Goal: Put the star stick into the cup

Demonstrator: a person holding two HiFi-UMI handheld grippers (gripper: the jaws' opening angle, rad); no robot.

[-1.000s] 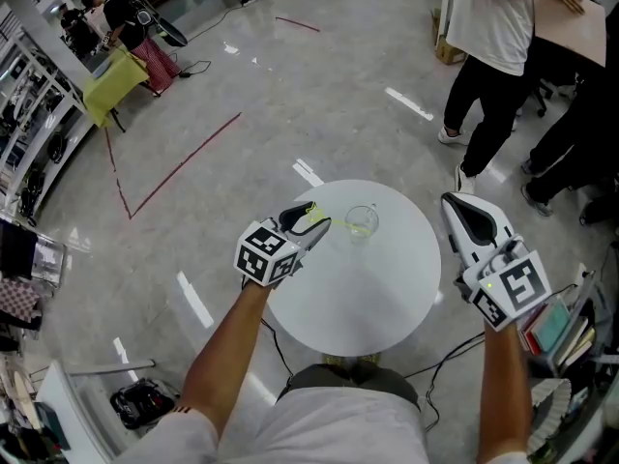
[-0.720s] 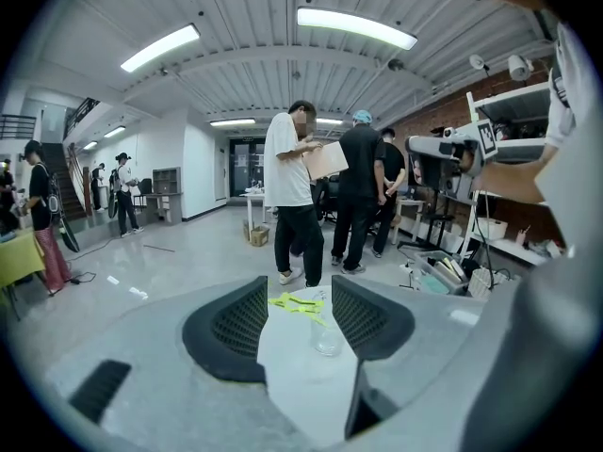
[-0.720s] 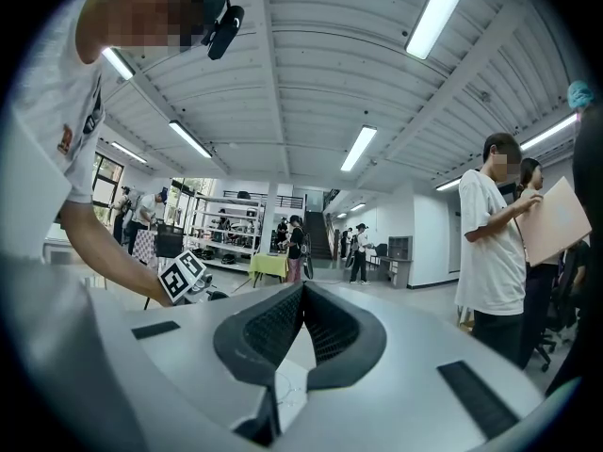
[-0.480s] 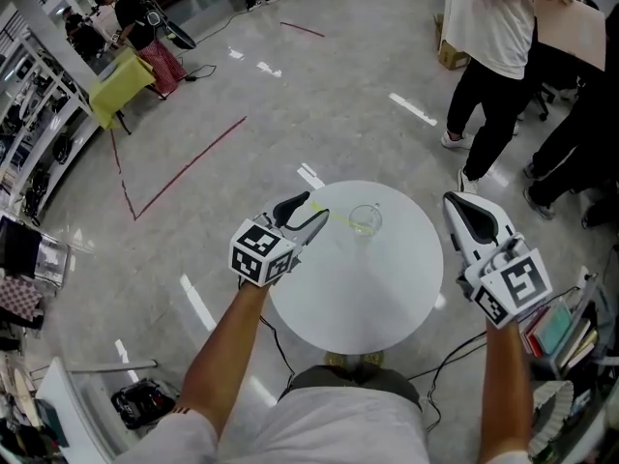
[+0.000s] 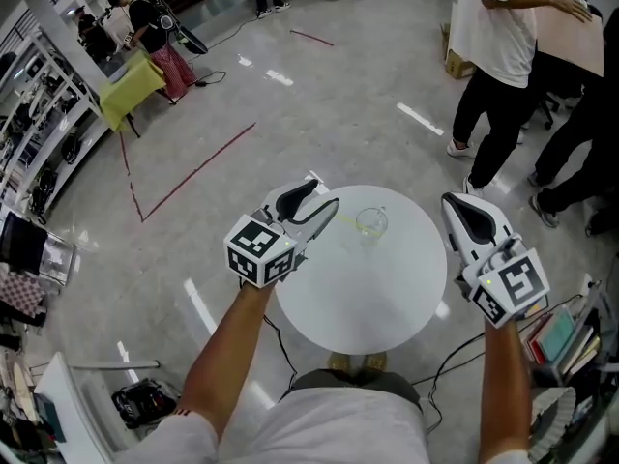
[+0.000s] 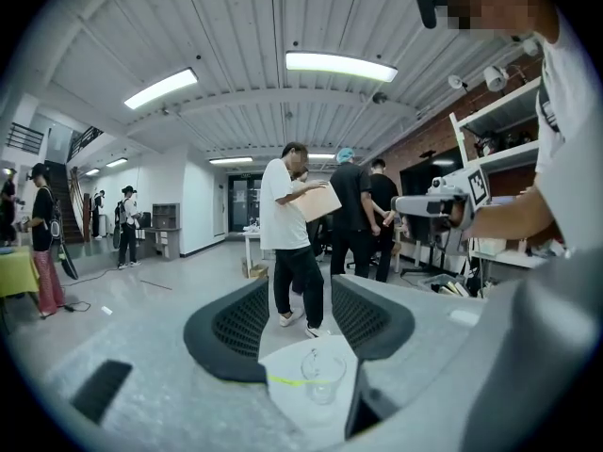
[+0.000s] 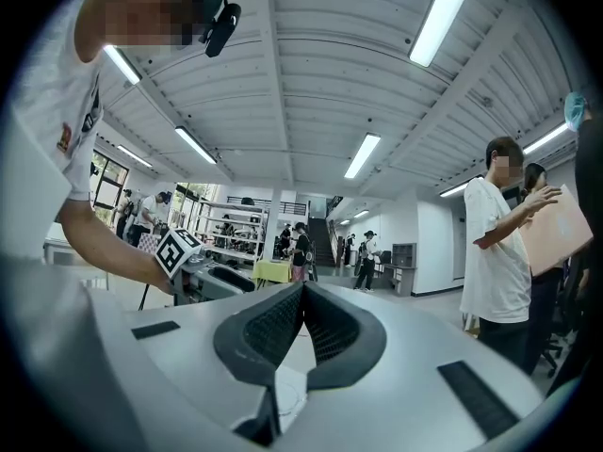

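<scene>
1. Head view shows us a round white table (image 5: 358, 298).
2. Our left gripper (image 5: 327, 193) hovers over its left edge, jaws spread wide, released. Our right gripper (image 5: 453, 201), beside its right edge, is clenched on nothing.
3. A clear cup (image 5: 371, 223) stands on the table's far side.
4. The yellow-green star stick (image 6: 283, 381) juts leftward from the cup's rim.

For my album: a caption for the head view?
Open left hand-held gripper beside a glass cup with a yellow-green stick on a round white table.

One round table (image 5: 368, 307), one clear cup (image 5: 371, 223), one star stick (image 6: 283, 380). Two tools: left gripper (image 6: 300, 292), right gripper (image 7: 301, 288). Bystanders (image 5: 493, 27) nearby: two (others farther off, uncounted).
</scene>
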